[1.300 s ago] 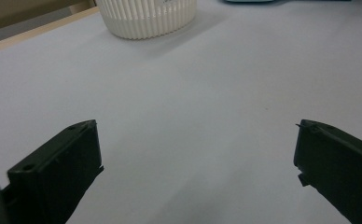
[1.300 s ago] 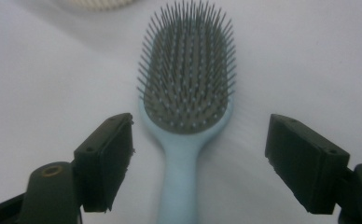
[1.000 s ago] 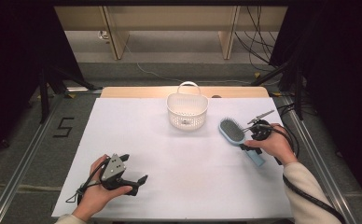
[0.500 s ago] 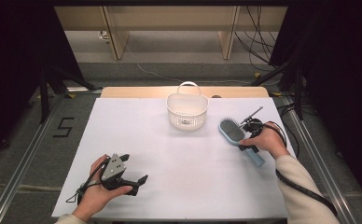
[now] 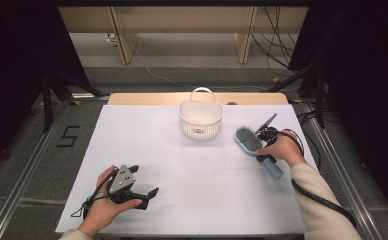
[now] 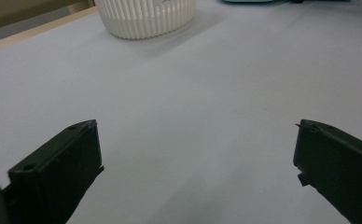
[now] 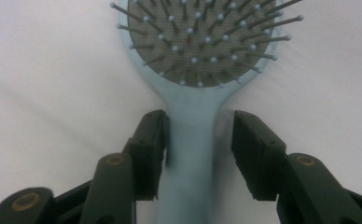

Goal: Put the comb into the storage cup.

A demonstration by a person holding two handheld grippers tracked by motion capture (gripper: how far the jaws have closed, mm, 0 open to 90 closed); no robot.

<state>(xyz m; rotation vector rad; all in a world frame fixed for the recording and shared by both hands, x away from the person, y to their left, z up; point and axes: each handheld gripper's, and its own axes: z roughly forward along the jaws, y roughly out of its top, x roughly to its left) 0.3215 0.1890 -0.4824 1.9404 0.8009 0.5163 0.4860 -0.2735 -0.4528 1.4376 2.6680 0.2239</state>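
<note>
Two claws in play, one working. Right claw (image 7: 198, 140) straddles the brush (image 7: 191, 140) neck, jaws spread either side of the pale blue handle just below the bristle pad; left jaw looks touching or nearly so, right jaw has a clear gap, so not clamped yet, released. Placed at the narrow neck likely because it's the thinnest part and the jaws fit around it easily. Brush lies flat on the desk (image 5: 207, 185), bristles up, head pointing toward the basket (image 5: 200, 120), handle toward the near right edge. In the high view the right claw (image 5: 266, 136) sits over the brush (image 5: 249, 141) with the hand (image 5: 281, 149) covering the mid handle; brush is near the basket, just to its right, not touching.

Left claw (image 6: 195, 154) is wide apart, empty, jaws hanging over bare desk, aimed toward the basket (image 6: 144, 16) well ahead. High view: left claw (image 5: 137, 192) rests at the near left corner, well apart from everything, looks parked out of the way.

Basket is white, slotted, upright, handle up, at the far centre of the desk; contents too small to tell.

Judgement: step in hand is grasping the brush, probably to move it to the basket. Next needs the jaws to close squarely on the neck; off-centre grip could let the brush swing.
</note>
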